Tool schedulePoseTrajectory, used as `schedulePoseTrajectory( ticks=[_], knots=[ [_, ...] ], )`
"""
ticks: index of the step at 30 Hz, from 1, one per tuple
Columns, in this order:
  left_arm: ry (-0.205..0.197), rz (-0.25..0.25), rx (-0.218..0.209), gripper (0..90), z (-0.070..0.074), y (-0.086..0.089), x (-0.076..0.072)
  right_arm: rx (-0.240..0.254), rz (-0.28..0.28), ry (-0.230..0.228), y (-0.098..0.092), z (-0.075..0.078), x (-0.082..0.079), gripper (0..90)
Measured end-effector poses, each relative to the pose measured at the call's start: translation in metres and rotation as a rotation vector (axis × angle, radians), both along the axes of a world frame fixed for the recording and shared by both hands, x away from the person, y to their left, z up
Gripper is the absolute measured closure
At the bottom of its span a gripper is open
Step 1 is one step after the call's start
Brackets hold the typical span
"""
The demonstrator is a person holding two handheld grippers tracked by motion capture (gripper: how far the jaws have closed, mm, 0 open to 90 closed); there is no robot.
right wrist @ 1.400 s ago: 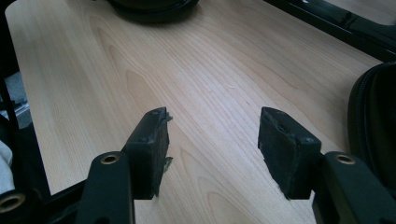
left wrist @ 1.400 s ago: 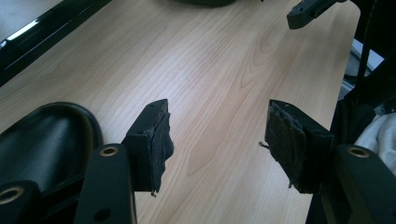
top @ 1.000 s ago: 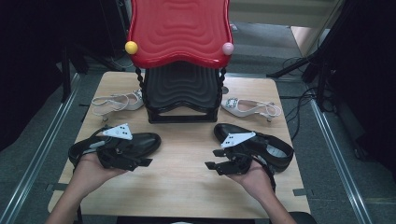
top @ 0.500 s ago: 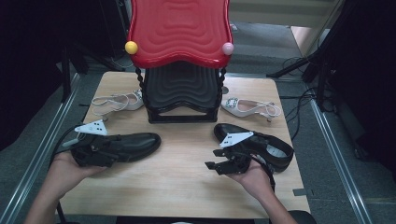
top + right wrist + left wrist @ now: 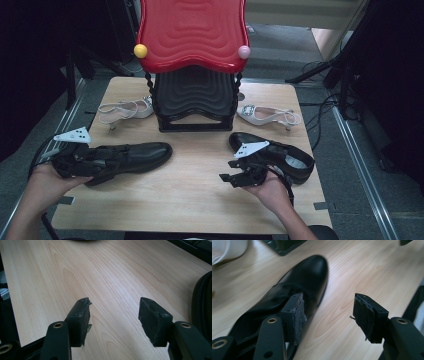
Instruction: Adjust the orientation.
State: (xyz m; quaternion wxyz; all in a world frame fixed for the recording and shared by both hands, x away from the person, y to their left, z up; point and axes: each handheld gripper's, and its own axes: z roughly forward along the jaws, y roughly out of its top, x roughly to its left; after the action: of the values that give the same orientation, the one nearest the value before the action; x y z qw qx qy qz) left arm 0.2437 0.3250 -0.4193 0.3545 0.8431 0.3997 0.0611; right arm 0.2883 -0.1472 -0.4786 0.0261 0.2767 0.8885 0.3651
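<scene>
A black leather shoe (image 5: 142, 154) lies on the left half of the wooden table (image 5: 200, 200), toe to the right. My left gripper (image 5: 85, 160) sits at its heel end, open. In the left gripper view, my left gripper (image 5: 329, 315) has one pad beside the shoe (image 5: 309, 277) and bare wood in the gap. A second black shoe (image 5: 285, 156) lies at the right. My right gripper (image 5: 227, 171) rests against its near side, pointing left. In the right gripper view, my right gripper (image 5: 113, 315) is open over bare wood, with that shoe's edge (image 5: 203, 302) at the right.
A black rack with a red wavy top (image 5: 192, 35) stands at the table's back centre. One white heeled sandal (image 5: 125, 107) lies to its left and another (image 5: 267, 115) to its right. Cables and stands (image 5: 345, 85) crowd the floor at the right.
My left gripper has drawn back leftward along the black shoe to its heel end near the table's left edge. The shoe has stayed in place. The right gripper has not moved.
</scene>
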Motion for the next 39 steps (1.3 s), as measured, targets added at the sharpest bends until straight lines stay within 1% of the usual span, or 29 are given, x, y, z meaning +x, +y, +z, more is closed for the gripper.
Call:
schedulePoseTrajectory(
  ticks=[2,3,4,7,8,9,10,12,13,14,15,16,17,18,19,20,21,22,25,26,27,30,31,33,35,36,37,38,39],
  knots=[
    [0.01,0.027,0.005,42.2,-0.004,0.009,0.0,0.0,0.0,0.0,-0.001,-0.001,0.001,43.2],
    [0.01,0.027,0.005,42.2,-0.004,0.009,0.0,0.0,0.0,0.0,-0.001,-0.001,0.001,43.2],
    [0.026,0.046,0.01,42.3,-0.006,0.015,0.001,-0.004,-0.005,0.003,-0.001,-0.001,0.001,42.8],
    [0.041,0.054,-0.007,42.5,-0.012,0.023,0.001,-0.005,-0.006,0.004,-0.001,-0.001,0.001,42.8],
    [0.041,0.054,-0.007,42.5,-0.012,0.023,0.001,-0.005,-0.006,0.004,-0.001,-0.001,0.001,42.8],
    [0.056,0.054,-0.005,42.5,-0.013,0.024,0.001,-0.005,-0.005,0.003,-0.001,-0.002,0.002,42.8],
    [0.058,0.06,0.006,42.7,-0.016,0.025,0.002,-0.005,-0.005,0.002,-0.001,-0.002,0.002,42.8],
    [0.08,0.065,0.026,42.7,-0.02,0.026,0.003,-0.006,-0.005,0.002,0.0,-0.002,0.002,42.8],
    [0.086,0.063,0.033,43.7,-0.022,0.026,0.004,-0.008,-0.006,0.005,0.0,-0.002,0.002,42.8],
    [0.08,0.063,0.038,43.7,-0.024,0.025,0.005,-0.008,-0.006,0.005,0.0,-0.002,0.002,42.8],
    [0.091,0.055,0.039,45.3,-0.028,0.021,0.007,-0.011,-0.007,0.009,0.0,-0.002,0.002,43.6],
    [0.091,0.055,0.039,45.5,-0.028,0.021,0.007,-0.011,-0.007,0.009,0.0,-0.002,0.002,43.6],
    [0.1,0.05,0.054,46.3,-0.032,0.018,0.011,-0.005,-0.008,0.011,0.0,-0.002,0.002,44.6],
    [0.1,0.057,0.063,47.1,-0.033,0.016,0.012,-0.003,-0.009,0.01,0.0,-0.001,0.002,44.6],
    [0.1,0.057,0.063,47.6,-0.033,0.016,0.012,-0.003,-0.009,0.01,0.0,-0.001,0.002,44.6],
    [0.096,0.053,0.07,47.6,-0.035,0.013,0.013,-0.002,-0.01,0.006,0.0,-0.001,0.002,44.7],
    [0.097,0.035,0.069,48.5,-0.037,0.009,0.016,-0.004,-0.009,0.005,0.0,-0.002,0.002,44.7],
    [0.097,0.035,0.069,48.5,-0.037,0.009,0.016,-0.004,-0.009,0.005,0.0,-0.002,0.002,44.7],
    [0.116,0.016,0.062,48.4,-0.042,0.003,0.021,-0.012,-0.003,0.007,0.001,-0.003,0.003,44.7],
    [0.115,0.009,0.072,48.7,-0.043,0.002,0.023,-0.013,-0.002,0.007,0.001,-0.003,0.003,44.6],
    [0.116,0.008,0.07,49.4,-0.045,0.0,0.024,-0.014,0.0,0.007,0.001,-0.004,0.003,44.6],
    [0.131,-0.012,0.084,49.4,-0.049,-0.005,0.03,-0.015,0.002,0.009,0.002,-0.004,0.003,44.7],
    [0.133,-0.017,0.083,48.8,-0.051,-0.009,0.033,-0.017,0.002,0.009,0.002,-0.004,0.003,44.7],
    [0.133,-0.018,0.079,48.3,-0.052,-0.01,0.034,-0.017,0.002,0.01,0.003,-0.004,0.003,44.7],
    [0.128,-0.027,0.073,51.6,-0.053,-0.01,0.036,-0.018,0.004,0.01,0.003,-0.005,0.004,44.6],
    [0.128,-0.023,0.051,53.2,-0.056,-0.008,0.038,-0.019,0.004,0.011,0.003,-0.005,0.003,44.6],
    [0.128,-0.023,0.051,55.3,-0.056,-0.008,0.038,-0.019,0.004,0.011,0.003,-0.005,0.003,44.6],
    [0.124,-0.024,0.031,56.8,-0.057,-0.007,0.039,-0.022,0.003,0.011,0.003,-0.005,0.003,44.5],
    [0.131,-0.031,0.018,57.7,-0.058,-0.006,0.039,-0.021,0.004,0.011,0.004,-0.005,0.004,44.5]
  ],
)
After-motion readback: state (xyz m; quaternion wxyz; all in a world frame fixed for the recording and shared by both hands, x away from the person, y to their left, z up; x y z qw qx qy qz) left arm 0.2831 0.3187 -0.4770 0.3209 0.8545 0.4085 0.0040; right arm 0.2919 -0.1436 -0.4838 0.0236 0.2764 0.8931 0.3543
